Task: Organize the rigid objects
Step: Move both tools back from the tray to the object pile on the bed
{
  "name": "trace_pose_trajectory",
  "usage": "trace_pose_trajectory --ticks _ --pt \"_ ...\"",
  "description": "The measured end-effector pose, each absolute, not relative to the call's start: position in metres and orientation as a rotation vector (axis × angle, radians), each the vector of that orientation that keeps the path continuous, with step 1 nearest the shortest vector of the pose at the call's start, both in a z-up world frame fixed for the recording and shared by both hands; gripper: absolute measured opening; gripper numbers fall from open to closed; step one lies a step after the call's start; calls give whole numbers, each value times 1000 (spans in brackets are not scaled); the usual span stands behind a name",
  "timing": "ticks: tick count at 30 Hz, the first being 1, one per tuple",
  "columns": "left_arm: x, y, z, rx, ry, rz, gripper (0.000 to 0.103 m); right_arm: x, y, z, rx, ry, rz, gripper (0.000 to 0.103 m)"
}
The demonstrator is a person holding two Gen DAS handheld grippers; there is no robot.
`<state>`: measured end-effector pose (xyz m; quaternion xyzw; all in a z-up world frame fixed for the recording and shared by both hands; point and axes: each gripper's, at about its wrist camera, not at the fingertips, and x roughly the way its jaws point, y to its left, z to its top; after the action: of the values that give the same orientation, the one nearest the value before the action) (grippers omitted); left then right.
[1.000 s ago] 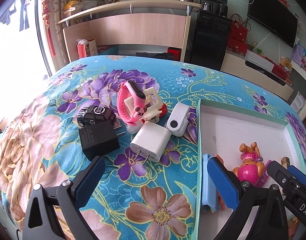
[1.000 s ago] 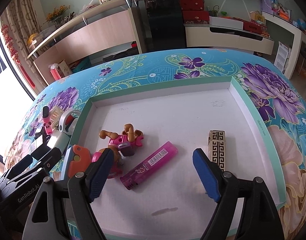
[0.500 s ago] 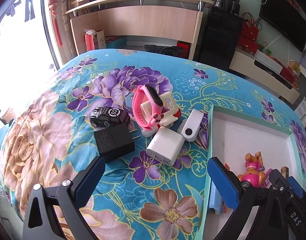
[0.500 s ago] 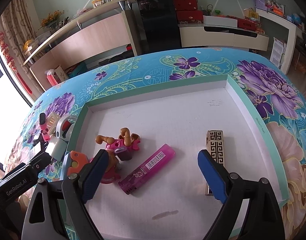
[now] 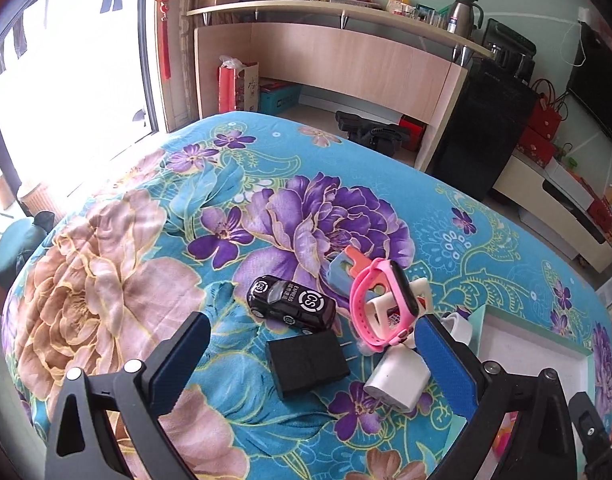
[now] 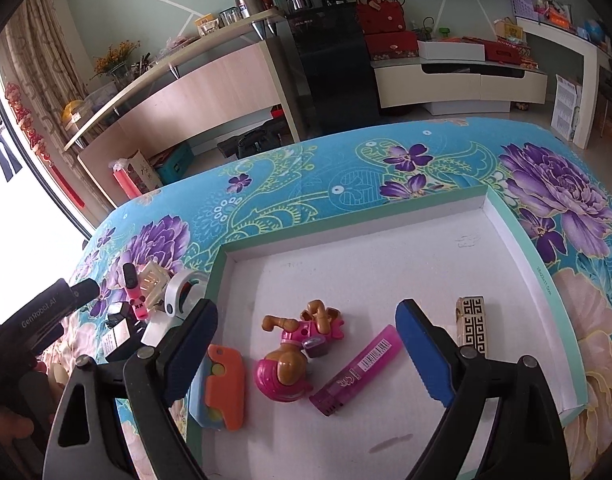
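Observation:
In the left wrist view my left gripper (image 5: 312, 344) is open above the flowered cloth. A black charger (image 5: 308, 362) lies between its fingers, untouched. A black toy car (image 5: 292, 306) sits just beyond it. To the right are a white charger (image 5: 398, 378) and a pink watch (image 5: 382, 304) on a white stand. In the right wrist view my right gripper (image 6: 306, 320) hangs open over the white tray (image 6: 522, 232), holding nothing. Under it lie a pink puppy toy (image 6: 290, 360), a purple lighter (image 6: 358, 372), a patterned box (image 6: 472, 324) and a blue-orange piece (image 6: 222, 384).
A second blue-orange piece (image 5: 344, 268) lies behind the watch, and a white round gadget (image 5: 458, 324) sits by the tray's corner (image 5: 526, 344). The left gripper's body (image 6: 46, 312) shows left of the tray. A wooden counter, a black cabinet and a window stand beyond the table.
My left gripper has swung left, away from the tray and over the loose pile, so the black charger now lies between its fingers. My right gripper has lifted slightly and its jaws have widened.

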<state>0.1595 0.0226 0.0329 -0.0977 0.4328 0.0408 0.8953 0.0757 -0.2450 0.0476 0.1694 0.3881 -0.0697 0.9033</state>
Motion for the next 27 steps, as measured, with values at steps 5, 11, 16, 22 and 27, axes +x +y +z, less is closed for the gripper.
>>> trace_pose_trajectory --ticks 5,11,16,22,27 --pt "162 50 16 -244 948 90 103 100 -216 60 316 791 -89 91" --pt "161 75 9 -252 974 113 103 129 -176 56 269 805 -27 91" --pt "162 81 2 -263 997 94 103 145 -154 41 220 841 -1 91" --pt "167 67 -8 -239 1036 23 103 152 -139 24 159 868 37 85" --pt "169 57 -11 -243 1042 -29 103 157 -136 15 155 887 57 64"
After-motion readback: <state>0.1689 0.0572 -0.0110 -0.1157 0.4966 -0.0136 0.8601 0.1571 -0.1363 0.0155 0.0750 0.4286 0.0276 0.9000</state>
